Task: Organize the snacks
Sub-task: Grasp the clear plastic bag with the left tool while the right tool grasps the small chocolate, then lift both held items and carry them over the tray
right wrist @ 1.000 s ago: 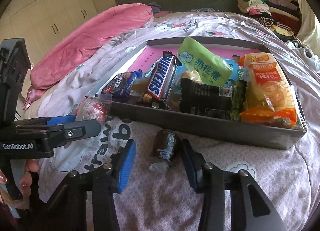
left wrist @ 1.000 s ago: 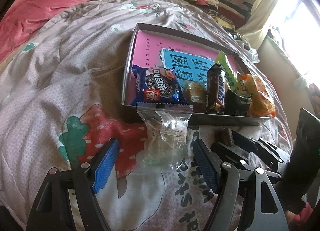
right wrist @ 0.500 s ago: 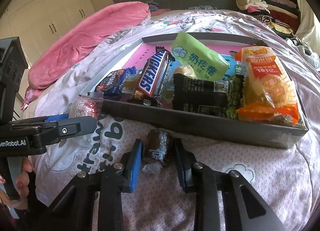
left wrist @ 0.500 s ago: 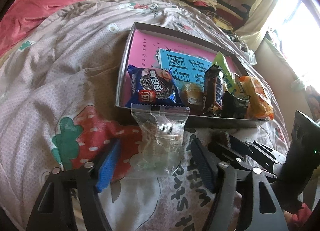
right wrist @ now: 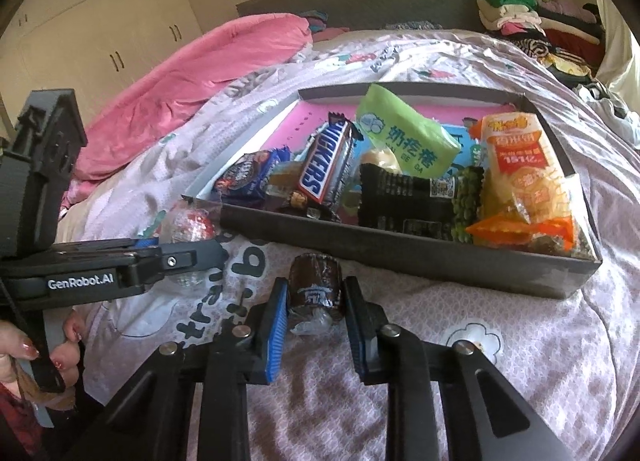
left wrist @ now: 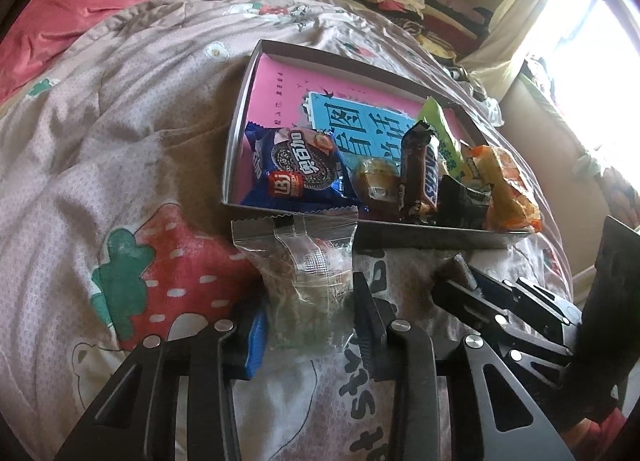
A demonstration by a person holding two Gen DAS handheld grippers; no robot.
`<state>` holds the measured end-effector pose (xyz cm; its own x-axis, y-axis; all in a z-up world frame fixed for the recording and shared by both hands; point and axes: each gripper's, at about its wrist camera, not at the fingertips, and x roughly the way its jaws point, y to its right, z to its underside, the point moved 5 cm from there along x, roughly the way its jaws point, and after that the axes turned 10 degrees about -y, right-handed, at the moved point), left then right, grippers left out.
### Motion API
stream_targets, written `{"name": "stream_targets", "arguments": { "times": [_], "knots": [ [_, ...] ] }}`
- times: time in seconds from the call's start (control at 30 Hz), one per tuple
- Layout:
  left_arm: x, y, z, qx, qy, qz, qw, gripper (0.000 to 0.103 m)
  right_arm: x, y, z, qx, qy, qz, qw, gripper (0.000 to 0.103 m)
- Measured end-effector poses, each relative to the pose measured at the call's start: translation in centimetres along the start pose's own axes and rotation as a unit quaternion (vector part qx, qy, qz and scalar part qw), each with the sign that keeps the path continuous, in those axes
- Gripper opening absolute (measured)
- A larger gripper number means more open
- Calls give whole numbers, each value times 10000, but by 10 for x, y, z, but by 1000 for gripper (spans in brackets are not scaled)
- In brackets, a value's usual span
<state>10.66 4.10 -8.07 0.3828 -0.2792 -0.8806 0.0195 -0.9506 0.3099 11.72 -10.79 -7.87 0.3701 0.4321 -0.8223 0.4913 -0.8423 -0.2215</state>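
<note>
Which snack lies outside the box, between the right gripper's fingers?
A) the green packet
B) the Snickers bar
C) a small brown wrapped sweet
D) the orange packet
C: the brown sweet lies on the quilt between the right gripper fingers; the other three sit in the box.

Bedroom — quilted bed (right wrist: 520, 341); wardrobe (right wrist: 100, 41)
</note>
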Motion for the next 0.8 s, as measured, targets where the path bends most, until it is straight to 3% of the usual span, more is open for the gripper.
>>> {"name": "stream_targets", "arguments": {
  "times": [0.8],
  "knots": [
    [-42, 22, -12, 188, 436, 8, 9989, 38, -45, 6, -17, 106, 743, -175, 9970, 28]
  ]
}}
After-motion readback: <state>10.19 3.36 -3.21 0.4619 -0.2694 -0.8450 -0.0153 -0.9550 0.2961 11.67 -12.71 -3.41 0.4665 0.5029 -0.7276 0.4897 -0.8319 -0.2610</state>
